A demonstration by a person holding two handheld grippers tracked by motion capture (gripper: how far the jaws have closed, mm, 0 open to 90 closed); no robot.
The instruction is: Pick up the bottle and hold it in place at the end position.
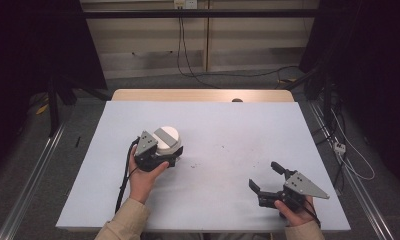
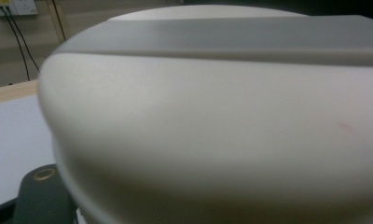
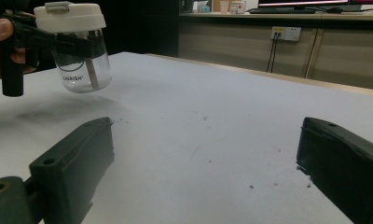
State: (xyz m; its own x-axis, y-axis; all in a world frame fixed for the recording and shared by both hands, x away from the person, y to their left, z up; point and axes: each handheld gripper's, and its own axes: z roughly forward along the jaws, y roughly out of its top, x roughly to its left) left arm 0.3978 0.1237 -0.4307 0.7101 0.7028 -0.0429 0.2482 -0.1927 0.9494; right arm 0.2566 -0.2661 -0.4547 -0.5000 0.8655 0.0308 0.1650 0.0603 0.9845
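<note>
Left gripper (image 1: 164, 159) is clamped on the jar (image 3: 82, 65), jaws closed just under its white lid (image 1: 166, 139). The right gripper view shows the jar clear of the table (image 1: 228, 130), upright, over the left-centre of the surface. Jar body is clear glass or plastic with small printed lettering and a thin brownish strip inside; can't tell what the strip is.

In the high view the lid and the grey plate hide the jar body and the jaw tips, so the contact itself is only readable from the right gripper view. The left gripper view is a blurred close-up of the lid with its grey band; one dark jaw corner is cut off at bottom left.

Right gripper (image 1: 267, 181) sits near the table's front right, jaws wide apart, nothing between them. The hand (image 1: 299, 212) holding it is partly cut off at the frame's bottom edge.
</note>
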